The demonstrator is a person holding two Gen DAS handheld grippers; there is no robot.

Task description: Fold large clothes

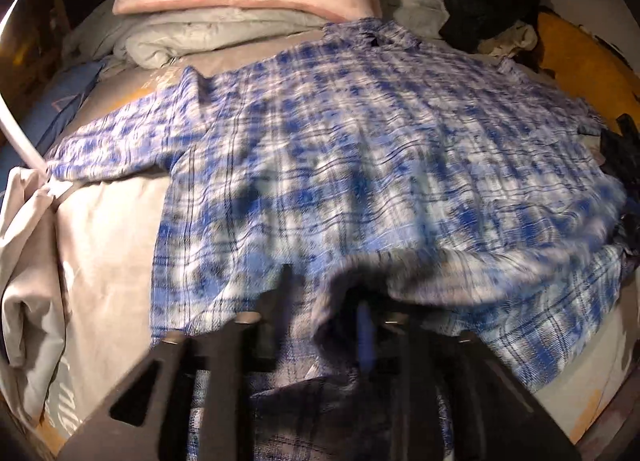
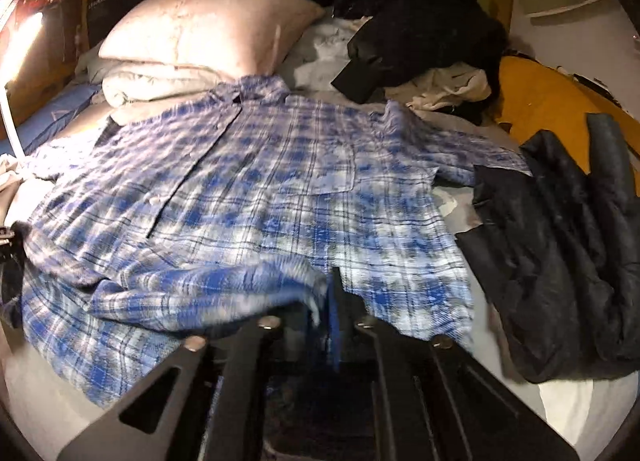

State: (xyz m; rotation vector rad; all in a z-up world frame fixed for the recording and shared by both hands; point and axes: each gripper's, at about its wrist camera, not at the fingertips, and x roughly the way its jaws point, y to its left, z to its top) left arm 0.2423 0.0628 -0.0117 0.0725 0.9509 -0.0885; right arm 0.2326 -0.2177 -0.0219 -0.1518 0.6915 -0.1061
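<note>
A blue and white plaid shirt [image 1: 360, 149] lies spread face up on the bed, collar towards the pillow. In the left wrist view its near hem is bunched up and drapes over my left gripper [image 1: 324, 297]. The jaws stand apart, with loose cloth sagging between them. One dark fingertip [image 1: 286, 281] shows; the other is hidden under the fabric. In the right wrist view the shirt [image 2: 256, 189] shows its chest pocket and button placket. My right gripper [image 2: 316, 301] is at the lower hem. Its jaws are parted and a fold of hem hangs beside the visible fingertip [image 2: 337, 285].
A pink pillow [image 2: 200, 29] on a folded grey quilt [image 1: 208, 33] lies at the head. Black clothes [image 2: 408, 17] are piled at the far right, and a dark jacket [image 2: 560, 245] lies right of the shirt. A beige sheet [image 1: 104, 245] covers the bed. A white pole [image 1: 16, 129] stands at left.
</note>
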